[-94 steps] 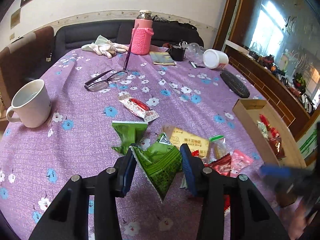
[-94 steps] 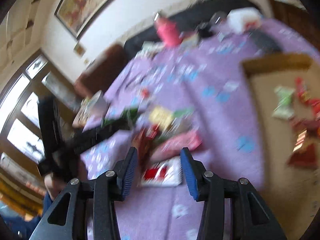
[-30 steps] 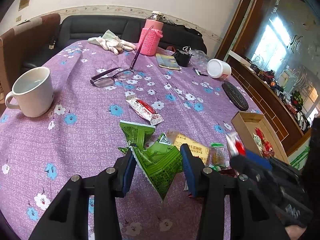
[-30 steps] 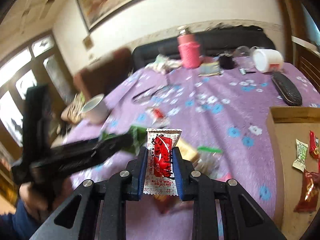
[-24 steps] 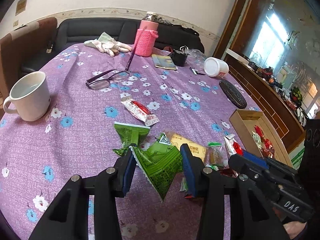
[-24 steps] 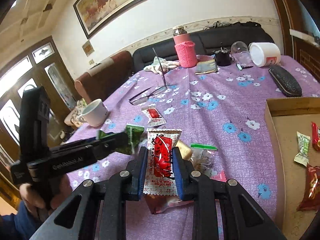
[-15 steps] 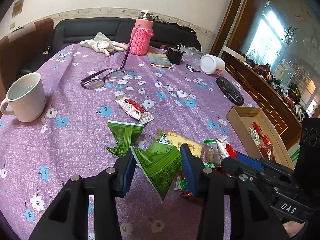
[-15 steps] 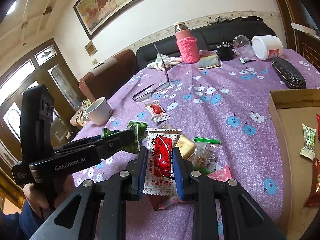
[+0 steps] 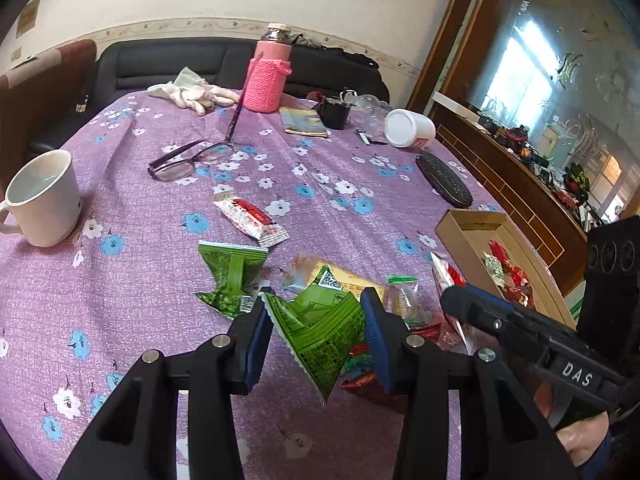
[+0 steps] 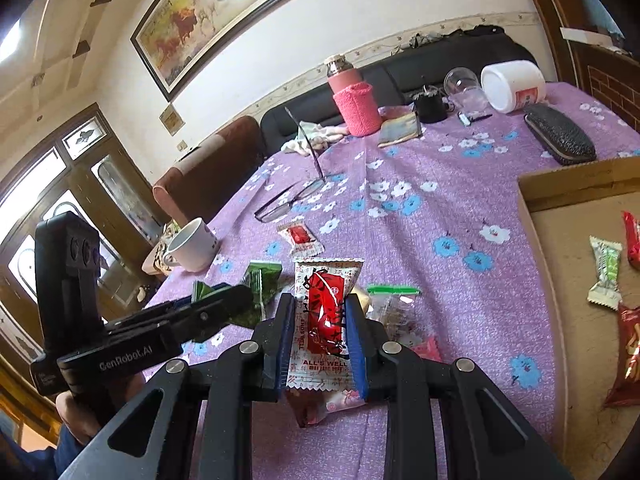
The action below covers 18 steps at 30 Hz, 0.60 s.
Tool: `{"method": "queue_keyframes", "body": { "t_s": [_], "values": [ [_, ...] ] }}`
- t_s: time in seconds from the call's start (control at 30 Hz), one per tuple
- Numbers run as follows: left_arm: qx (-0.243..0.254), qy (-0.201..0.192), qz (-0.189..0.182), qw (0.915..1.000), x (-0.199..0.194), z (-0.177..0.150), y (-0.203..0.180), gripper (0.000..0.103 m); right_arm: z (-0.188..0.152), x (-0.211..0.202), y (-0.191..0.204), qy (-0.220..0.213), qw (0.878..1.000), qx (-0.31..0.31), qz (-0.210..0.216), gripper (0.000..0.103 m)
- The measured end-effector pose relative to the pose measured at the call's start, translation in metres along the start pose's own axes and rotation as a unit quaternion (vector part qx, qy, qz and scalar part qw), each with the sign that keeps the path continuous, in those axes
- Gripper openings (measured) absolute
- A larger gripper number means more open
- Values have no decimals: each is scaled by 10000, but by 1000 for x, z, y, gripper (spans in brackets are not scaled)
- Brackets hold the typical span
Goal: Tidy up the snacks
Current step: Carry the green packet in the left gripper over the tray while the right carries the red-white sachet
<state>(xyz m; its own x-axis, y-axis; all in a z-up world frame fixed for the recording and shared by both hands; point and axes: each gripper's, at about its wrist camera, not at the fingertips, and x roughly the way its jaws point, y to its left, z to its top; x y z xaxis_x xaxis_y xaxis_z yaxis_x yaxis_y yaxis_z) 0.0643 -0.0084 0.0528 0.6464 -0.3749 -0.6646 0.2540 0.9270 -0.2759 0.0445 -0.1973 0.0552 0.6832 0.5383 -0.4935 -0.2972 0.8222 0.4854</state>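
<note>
Snacks are split three ways: two are in the grippers, several lie heaped on the purple floral tablecloth (image 9: pixel 328 184), and a few already rest in the cardboard box (image 10: pixel 568 264) at the table's right edge. The right gripper (image 10: pixel 320 328) is clamped on a red-and-white sachet (image 10: pixel 322 312), held upright above the heap. The left gripper (image 9: pixel 316 332) pinches a green triangular packet (image 9: pixel 320 332) by its sides, clear of the cloth.

The step in hand appears to be carrying the sachet to the box. Done well, it travels rightward above the box wall, then is released low over a bare part of the floor, away from the wrappers already there. The left packet should wait aside so the two tools do not cross.

A second green packet (image 9: pixel 230 272) and another red sachet (image 9: pixel 250 220) lie apart from the heap. The heap (image 9: pixel 400 304) itself is partly screened by both grippers; its count cannot be established. The box's near end is cut off in both views.
</note>
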Motion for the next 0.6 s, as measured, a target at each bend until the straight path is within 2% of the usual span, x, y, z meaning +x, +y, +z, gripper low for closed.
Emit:
{"method": "queue_keyframes", "body": {
  "t_s": [0.6],
  "values": [
    [402,-50,-333,9986,1,-13,-34,42,21,-44,-43,-691,9948,731,-188,27]
  ]
}}
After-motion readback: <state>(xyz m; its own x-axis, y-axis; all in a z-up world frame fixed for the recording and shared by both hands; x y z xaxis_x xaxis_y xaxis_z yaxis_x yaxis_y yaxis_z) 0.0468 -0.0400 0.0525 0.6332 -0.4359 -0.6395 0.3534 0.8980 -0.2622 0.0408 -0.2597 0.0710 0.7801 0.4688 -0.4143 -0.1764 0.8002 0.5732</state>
